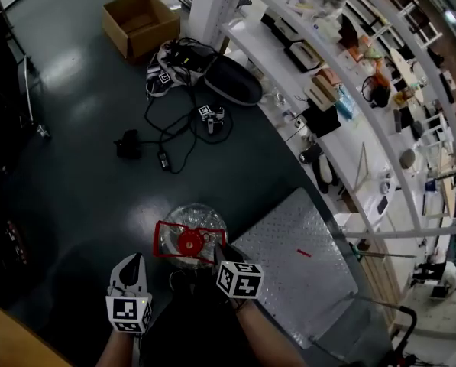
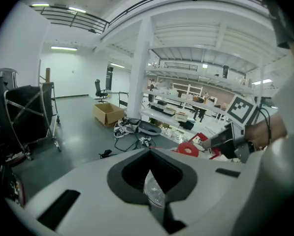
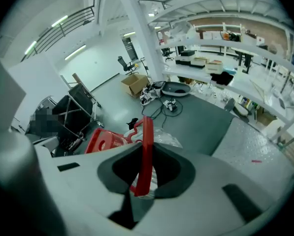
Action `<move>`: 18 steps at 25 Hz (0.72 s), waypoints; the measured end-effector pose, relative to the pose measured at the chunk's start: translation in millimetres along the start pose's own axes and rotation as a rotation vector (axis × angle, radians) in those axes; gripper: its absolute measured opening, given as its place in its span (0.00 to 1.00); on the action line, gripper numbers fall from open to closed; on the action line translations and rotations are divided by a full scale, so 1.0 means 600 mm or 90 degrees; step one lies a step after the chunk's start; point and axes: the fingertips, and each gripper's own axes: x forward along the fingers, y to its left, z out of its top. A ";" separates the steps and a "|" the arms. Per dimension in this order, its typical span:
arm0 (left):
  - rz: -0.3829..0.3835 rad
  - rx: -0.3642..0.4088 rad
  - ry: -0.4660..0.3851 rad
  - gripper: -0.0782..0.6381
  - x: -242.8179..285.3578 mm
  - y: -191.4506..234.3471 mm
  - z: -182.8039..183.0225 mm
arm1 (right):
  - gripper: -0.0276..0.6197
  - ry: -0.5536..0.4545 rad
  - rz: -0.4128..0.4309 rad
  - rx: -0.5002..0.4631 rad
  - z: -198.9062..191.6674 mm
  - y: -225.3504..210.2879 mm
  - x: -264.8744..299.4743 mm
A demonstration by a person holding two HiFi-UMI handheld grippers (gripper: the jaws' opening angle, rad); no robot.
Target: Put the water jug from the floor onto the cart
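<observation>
Head view: jug point(image 1: 191, 217) body half-hidden — right tongs point(image 1: 220, 249) grip handle point(image 1: 186, 241), left tongs point(image 1: 133, 263) clenched.

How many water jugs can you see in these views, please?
1: the water jug, beside the cart, its red handle clamped in the right gripper; others may be hidden.

We see the clear, red-capped, red-handled water jug point(image 1: 191, 239) upright, just beside the grey cart point(image 1: 304, 266) deck.
</observation>
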 end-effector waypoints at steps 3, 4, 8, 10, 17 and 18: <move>-0.018 0.022 -0.012 0.12 -0.015 -0.018 0.020 | 0.11 -0.022 0.016 0.002 0.020 -0.003 -0.063; -0.022 0.026 -0.016 0.12 -0.021 -0.024 0.027 | 0.11 -0.029 0.020 0.001 0.024 -0.004 -0.082; -0.037 0.032 -0.025 0.12 -0.043 -0.058 0.048 | 0.11 -0.063 0.035 0.004 0.042 -0.006 -0.157; -0.048 0.040 -0.027 0.12 -0.054 -0.082 0.055 | 0.11 -0.078 0.038 0.010 0.045 -0.014 -0.195; -0.075 0.074 -0.033 0.12 -0.064 -0.190 0.062 | 0.11 -0.085 0.036 0.043 0.005 -0.106 -0.298; -0.078 0.075 -0.033 0.12 -0.067 -0.210 0.060 | 0.11 -0.085 0.031 0.044 -0.007 -0.126 -0.314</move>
